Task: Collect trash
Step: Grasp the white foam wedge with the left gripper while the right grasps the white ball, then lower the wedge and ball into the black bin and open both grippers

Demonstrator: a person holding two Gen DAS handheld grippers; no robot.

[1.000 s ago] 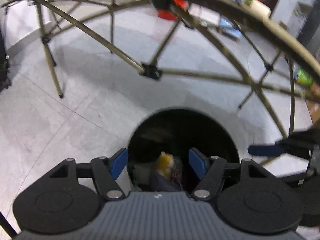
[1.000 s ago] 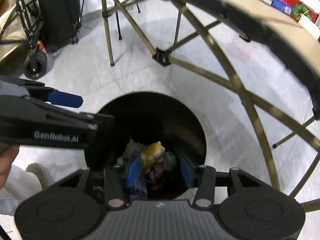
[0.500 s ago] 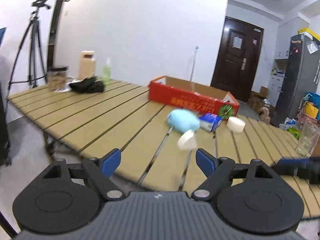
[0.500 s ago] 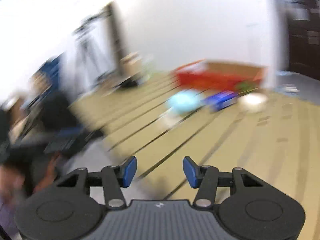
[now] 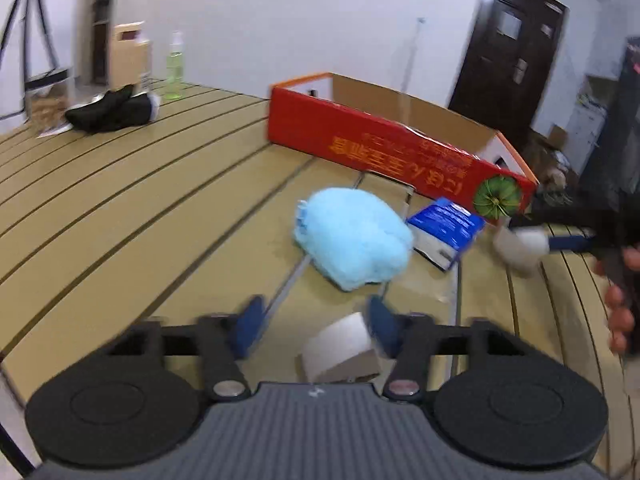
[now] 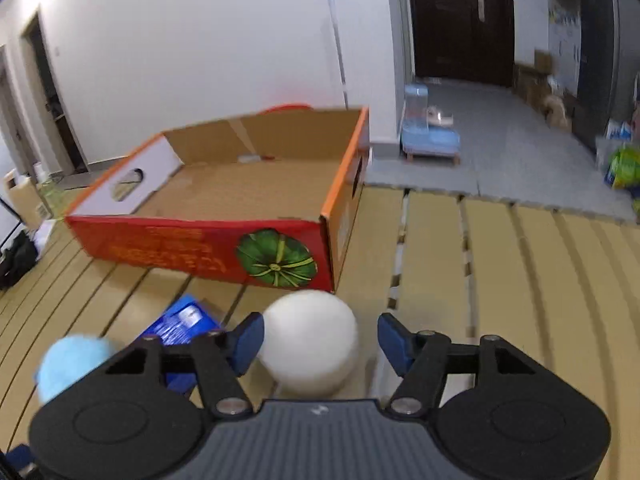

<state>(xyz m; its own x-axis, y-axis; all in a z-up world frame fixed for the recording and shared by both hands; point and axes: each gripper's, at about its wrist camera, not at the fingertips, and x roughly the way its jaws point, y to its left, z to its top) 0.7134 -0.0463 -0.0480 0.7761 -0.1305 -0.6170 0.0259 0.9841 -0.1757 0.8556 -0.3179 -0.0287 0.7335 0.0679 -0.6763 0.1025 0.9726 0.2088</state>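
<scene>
My left gripper (image 5: 316, 320) hovers low over the slatted wooden table (image 5: 120, 208). Its jaws are closing around a small white paper cup (image 5: 340, 348) that lies on its side against the right finger; the left finger stands clear of it. My right gripper (image 6: 320, 338) has its jaws opening around a white round piece of trash (image 6: 310, 344), which lies near the left pad with a gap at the right. In the left wrist view that white piece (image 5: 520, 246) and the right gripper's blue finger (image 5: 568, 242) show at the right edge.
A light blue fluffy cloth (image 5: 352, 240) and a blue packet (image 5: 446, 228) lie before a red open cardboard box (image 5: 380, 148). A black cloth (image 5: 112, 112) and a green bottle (image 5: 174, 66) sit at the far left. A person's hand (image 5: 620, 312) is at the right.
Both grippers have risen from over the black bin under the table to the tabletop. The left jaws have narrowed around the cup. The right gripper has reached the white round piece.
</scene>
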